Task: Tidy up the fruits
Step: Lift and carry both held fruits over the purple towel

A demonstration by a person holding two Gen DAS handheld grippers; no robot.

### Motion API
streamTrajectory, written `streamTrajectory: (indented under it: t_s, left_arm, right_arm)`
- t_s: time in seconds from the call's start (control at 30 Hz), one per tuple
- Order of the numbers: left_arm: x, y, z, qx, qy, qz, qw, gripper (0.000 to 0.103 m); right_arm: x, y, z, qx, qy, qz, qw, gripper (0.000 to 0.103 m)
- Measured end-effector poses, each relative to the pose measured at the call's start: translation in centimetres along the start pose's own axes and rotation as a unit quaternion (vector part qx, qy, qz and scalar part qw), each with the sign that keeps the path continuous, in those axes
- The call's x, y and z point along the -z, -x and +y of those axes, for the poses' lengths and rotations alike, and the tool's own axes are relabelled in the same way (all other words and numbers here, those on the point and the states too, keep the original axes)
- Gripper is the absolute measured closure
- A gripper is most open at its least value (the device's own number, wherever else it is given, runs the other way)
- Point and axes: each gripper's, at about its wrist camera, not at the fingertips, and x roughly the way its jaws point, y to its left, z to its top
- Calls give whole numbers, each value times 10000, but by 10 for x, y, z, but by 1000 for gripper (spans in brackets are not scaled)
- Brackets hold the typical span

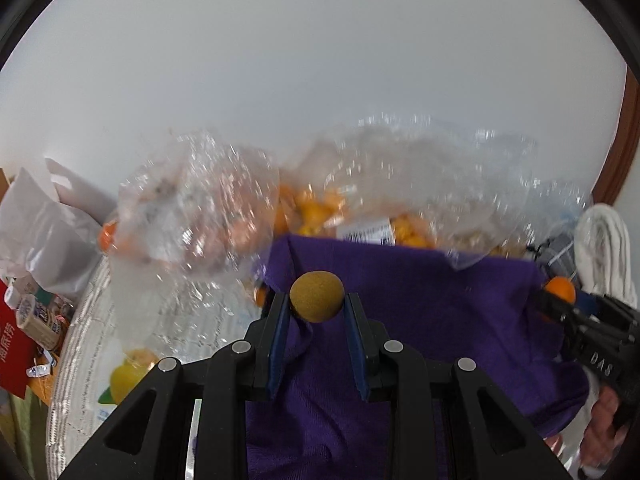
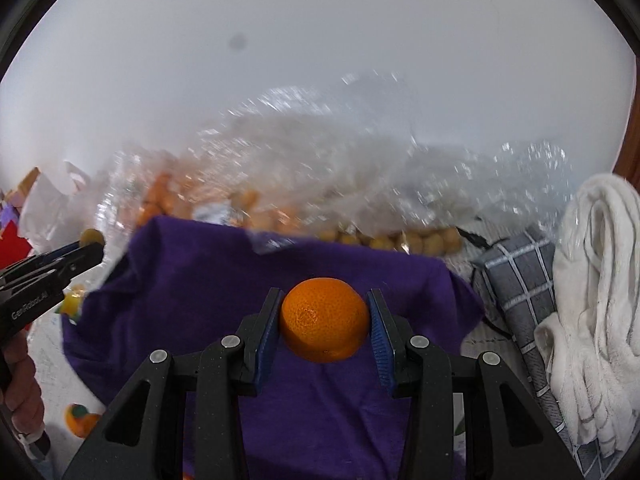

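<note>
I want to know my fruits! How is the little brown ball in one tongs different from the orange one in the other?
The brown fruit is dull tan with a rough matte skin; the orange fruit is bright and shiny with dimples. The brown fruit is smaller, so the left tongs pinch narrower than the right tongs around the orange fruit. Both are round, both are gripped between blue pads, and both are held above the purple cloth.

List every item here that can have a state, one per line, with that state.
left gripper: shut on the brown fruit
right gripper: shut on the orange
purple cloth: spread out, rumpled, under both grippers
clear plastic bags: crumpled, holding fruit
white towel: bunched up
grey checked cloth: folded, beside the towel
</note>
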Motion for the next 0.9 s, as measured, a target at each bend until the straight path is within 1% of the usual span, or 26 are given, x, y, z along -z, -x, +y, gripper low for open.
streamTrajectory:
  t_s: [0.1,0.27,0.43,0.5,0.6,0.73,0.9]
  left_arm:
    - [4,-9,1,103,33,153,9998,77]
    - [9,-13,-2,-86,-138,218,9996,77]
    - [8,-23,3,5,-11,388,9992,77]
    - [9,-25,3,-33,-15,448,9990,77]
    - [11,-30,2,-60,-51,522,9986,77]
    - [14,-34,-3,-24,-121,605,9981,77]
    - [18,-38,-12,-71,-282,743,9968,76]
  right_arm:
    - [1,-12,-9,29,-87,179,9998,61]
    - [5,-23,-17,54,-68,386,9992,61]
    - [11,-35,-17,-85,-52,553,9984,61]
    - [13,-39,-16,-110,-13,624,9980,61]
    - [16,-44,-14,-38,81,696,9975,61]
    - [18,-50,-12,-46,93,802,9967,61]
    - [21,-50,-11,-19,140,824,9965,61]
